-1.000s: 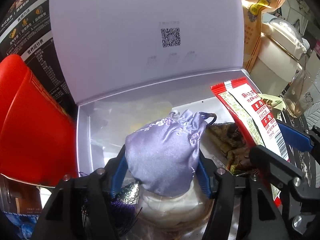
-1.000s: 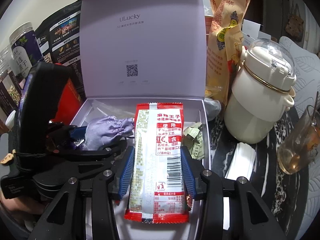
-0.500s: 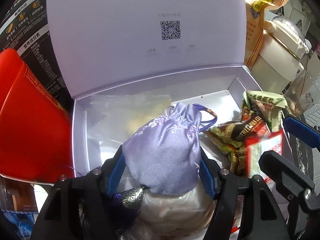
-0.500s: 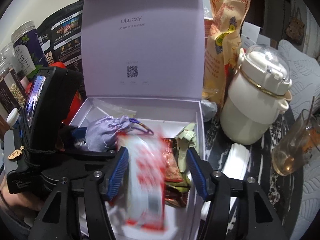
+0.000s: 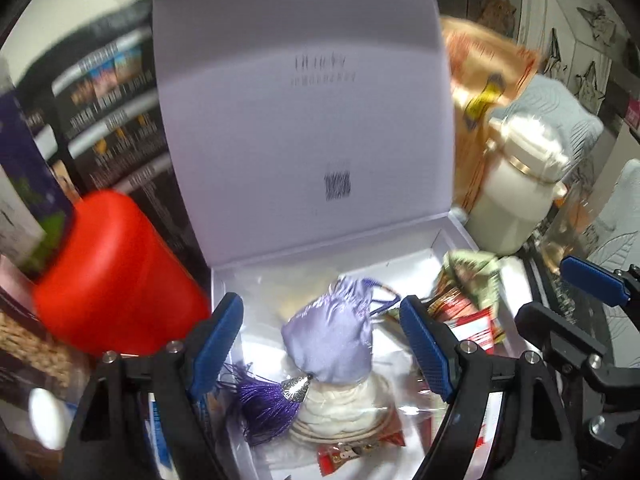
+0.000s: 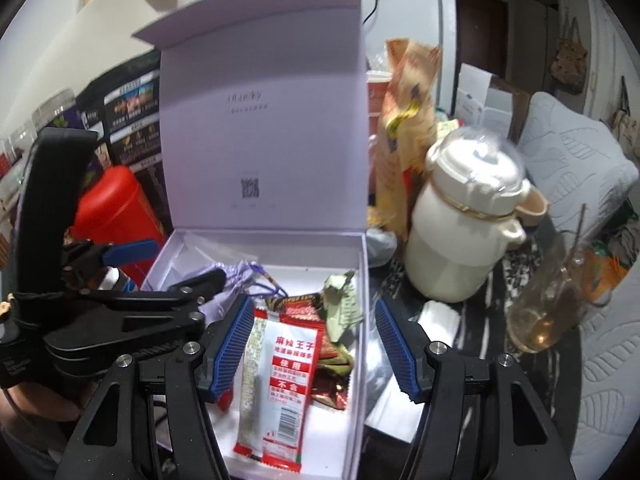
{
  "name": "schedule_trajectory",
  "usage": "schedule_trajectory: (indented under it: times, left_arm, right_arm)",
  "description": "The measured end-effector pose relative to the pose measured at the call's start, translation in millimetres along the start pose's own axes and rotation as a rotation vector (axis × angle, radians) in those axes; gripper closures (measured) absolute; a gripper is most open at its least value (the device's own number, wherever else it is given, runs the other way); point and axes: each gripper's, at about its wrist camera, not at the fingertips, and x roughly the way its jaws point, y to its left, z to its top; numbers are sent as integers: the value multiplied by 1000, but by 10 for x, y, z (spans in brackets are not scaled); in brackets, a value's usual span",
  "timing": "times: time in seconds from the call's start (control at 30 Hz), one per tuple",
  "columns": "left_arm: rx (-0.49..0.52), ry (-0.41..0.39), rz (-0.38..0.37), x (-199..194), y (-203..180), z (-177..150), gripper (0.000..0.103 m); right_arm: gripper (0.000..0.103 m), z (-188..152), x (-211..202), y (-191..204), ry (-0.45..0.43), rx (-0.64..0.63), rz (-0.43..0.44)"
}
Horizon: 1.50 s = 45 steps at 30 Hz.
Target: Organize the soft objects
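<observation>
Both claws hang spread and empty over the open white box (image 6: pixel 362 280), the left gripper (image 5: pixel 320 344) above the purple pouch (image 5: pixel 330 340) and the right gripper (image 6: pixel 310 344) above the red snack packet (image 6: pixel 280 380), which both lie inside, seemingly sorted.

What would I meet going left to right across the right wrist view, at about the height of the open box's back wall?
Red canister → open white box → orange snack bag → cream lidded pot → glass cup.
</observation>
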Motion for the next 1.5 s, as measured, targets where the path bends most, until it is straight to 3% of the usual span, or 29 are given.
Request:
schedule_trajectory:
  times: [0.6,1.2,1.27,1.33,1.5]
  left_arm:
    - [-1,-237,5,-1598,260,20,22]
    - [18,-386,-38,-2595,321,-410,22]
    - [18,-395,-37,-2661,346,-478,19]
    - [14,-409,-36,-2725,378,-565,1]
    - [10,-427,-33,-2839,437,-770,0]
  right_arm:
    - [40,220,-1074,192,-204,-33,-41]
    - [35,-64,-2148,550,-380,-69,-60]
    - [34,-134,-2232,591,-388,-63,-62]
    - [33,-201,-2296,622,-396,-59,-63]
    - [28,-394,-2416,714,-403,-48,-74]
